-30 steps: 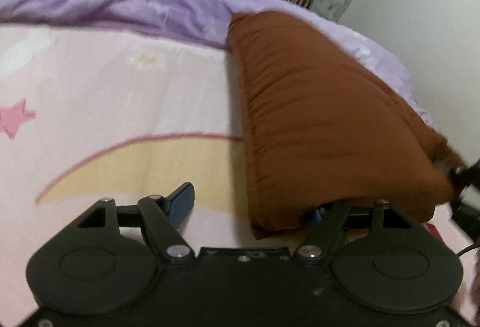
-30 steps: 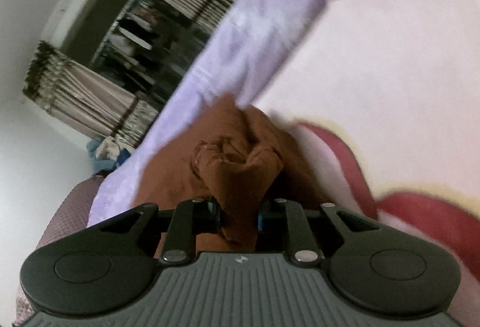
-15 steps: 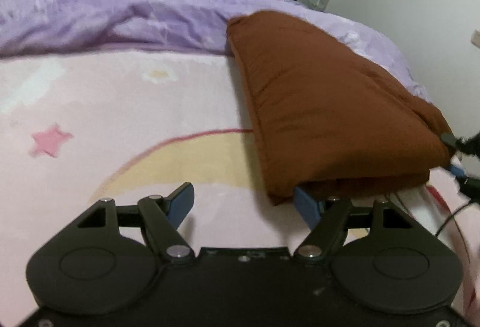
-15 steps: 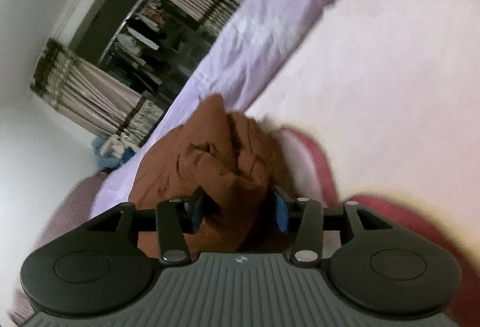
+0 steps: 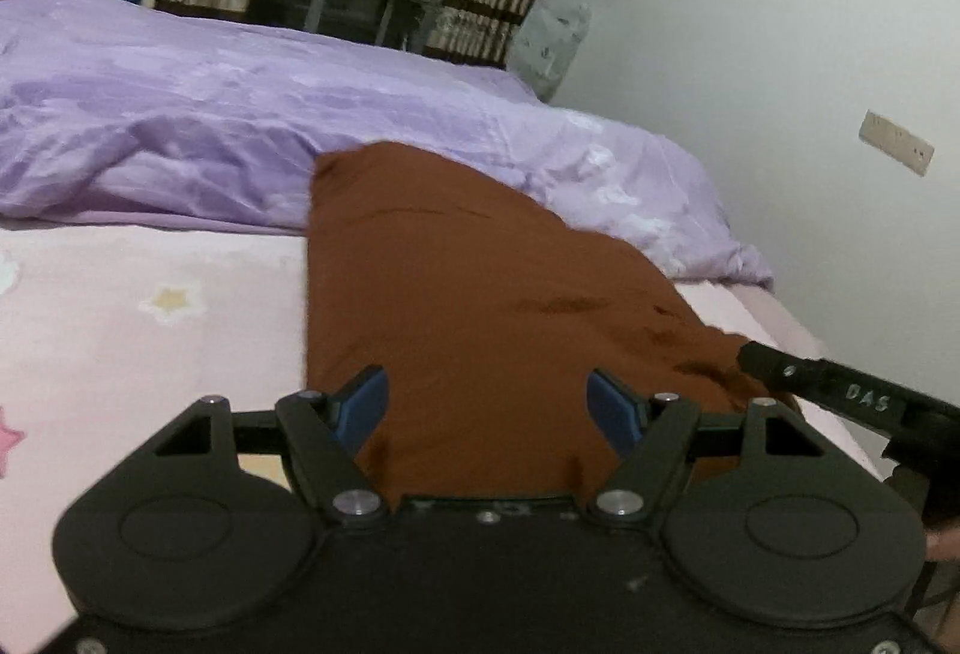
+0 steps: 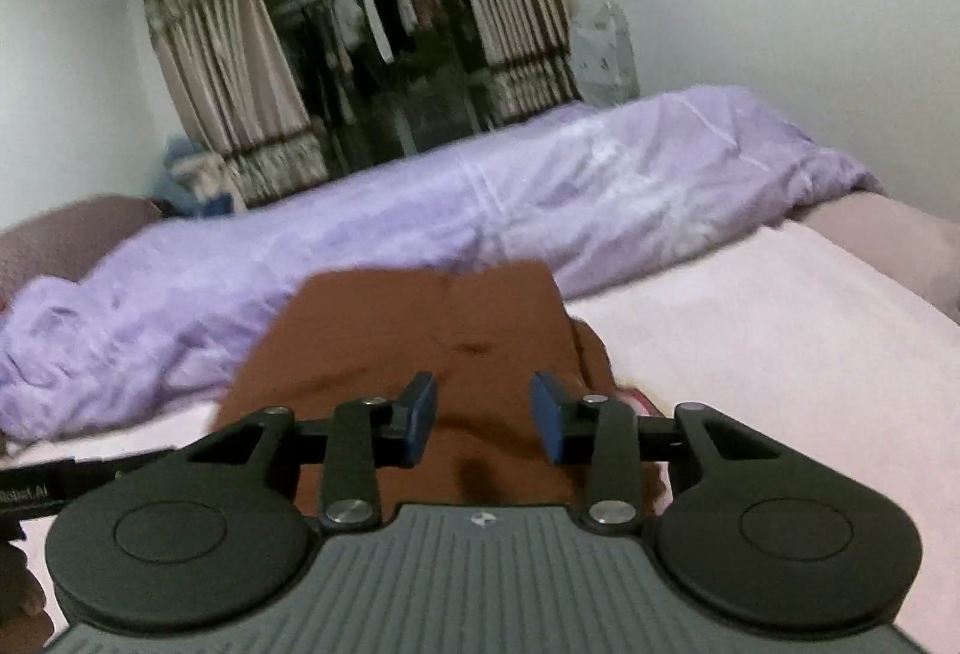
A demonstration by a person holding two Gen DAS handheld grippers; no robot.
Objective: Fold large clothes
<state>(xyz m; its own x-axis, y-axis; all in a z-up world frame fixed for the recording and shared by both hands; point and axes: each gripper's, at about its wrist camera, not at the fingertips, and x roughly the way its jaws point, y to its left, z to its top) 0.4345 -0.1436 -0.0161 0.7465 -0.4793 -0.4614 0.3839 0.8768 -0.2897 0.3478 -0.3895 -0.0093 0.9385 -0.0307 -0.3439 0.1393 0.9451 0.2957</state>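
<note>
We are letting go of the folded brown garment and lifting both claws off it.

The right claw [image 6: 483, 423], pinching a bunched fold a second ago, is now free of cloth, jaws partly apart and narrowing again with nothing pressed between them. The left claw [image 5: 487, 408] is staying wide and empty, now raised above the cloth. The brown garment [image 5: 480, 294] is lying flat on the pink bed [image 5: 150, 354] against the purple quilt [image 5: 240, 126]; we are judging this fold finished.
</note>
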